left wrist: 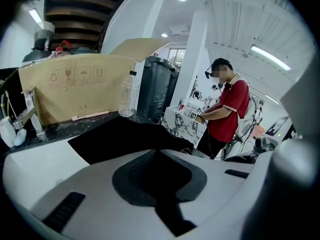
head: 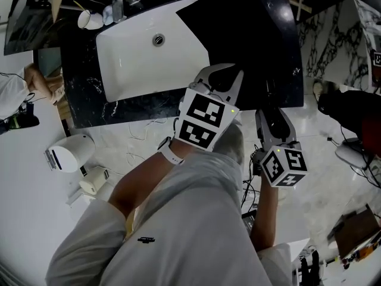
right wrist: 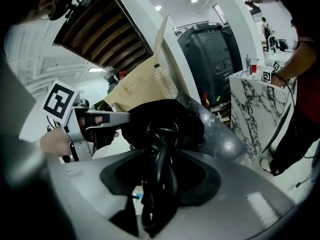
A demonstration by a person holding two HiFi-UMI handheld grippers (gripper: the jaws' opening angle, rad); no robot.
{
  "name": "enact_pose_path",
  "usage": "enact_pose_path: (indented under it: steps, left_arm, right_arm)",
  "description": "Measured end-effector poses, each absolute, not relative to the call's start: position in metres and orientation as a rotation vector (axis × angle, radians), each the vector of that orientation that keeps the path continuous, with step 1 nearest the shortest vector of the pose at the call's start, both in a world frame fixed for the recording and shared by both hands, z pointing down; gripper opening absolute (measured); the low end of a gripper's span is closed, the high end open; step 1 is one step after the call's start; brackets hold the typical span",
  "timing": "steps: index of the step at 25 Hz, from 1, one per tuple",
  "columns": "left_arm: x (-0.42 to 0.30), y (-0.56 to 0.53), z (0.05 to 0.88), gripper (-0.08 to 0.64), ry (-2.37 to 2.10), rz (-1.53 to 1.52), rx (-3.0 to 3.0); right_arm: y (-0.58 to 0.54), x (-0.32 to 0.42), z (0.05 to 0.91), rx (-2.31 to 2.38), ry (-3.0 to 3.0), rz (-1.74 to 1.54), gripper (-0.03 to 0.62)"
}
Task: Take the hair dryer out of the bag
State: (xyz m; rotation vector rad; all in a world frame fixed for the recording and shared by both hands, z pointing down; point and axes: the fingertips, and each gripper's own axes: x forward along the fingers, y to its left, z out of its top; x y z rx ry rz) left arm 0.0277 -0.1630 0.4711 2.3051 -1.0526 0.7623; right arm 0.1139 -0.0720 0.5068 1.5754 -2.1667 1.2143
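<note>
Between the jaws of the right gripper (right wrist: 159, 164) a glossy black hair dryer (right wrist: 161, 191) is sitting with its looped cord (right wrist: 159, 134). The jaws are standing wide but bearing on it from both sides, so the grip is looking firm. Just beyond, the black bag (right wrist: 172, 115) is lying slumped on the dark counter (right wrist: 225, 144). The cord loops are showing right against the bag's mouth, so I cannot tell whether the dryer's far end is clear of it. The jaws of the left gripper (left wrist: 160, 156) are pressing together at the bag's near edge; whether they are pinching fabric is not showing. The white sink (head: 149, 61) is lying beside the bag. By my reading the dryer is gripped and mostly out, leaving its last part and the cord to draw free.
</note>
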Motion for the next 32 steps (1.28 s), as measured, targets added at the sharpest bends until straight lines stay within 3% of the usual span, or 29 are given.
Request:
enact_pose_path:
  steps: [25,32]
  left_arm:
    - [0.022,-0.145,0.462,0.025,-0.955,0.720,2.327]
    - [0.018,-0.134,0.445,0.121,-0.879,0.671,2.342]
  right_arm:
    - [0.014,0.139,0.443,1.828,-2.131,1.552,0.198]
    - [0.009,0.144,0.415,1.886,-2.184,1.573,0.198]
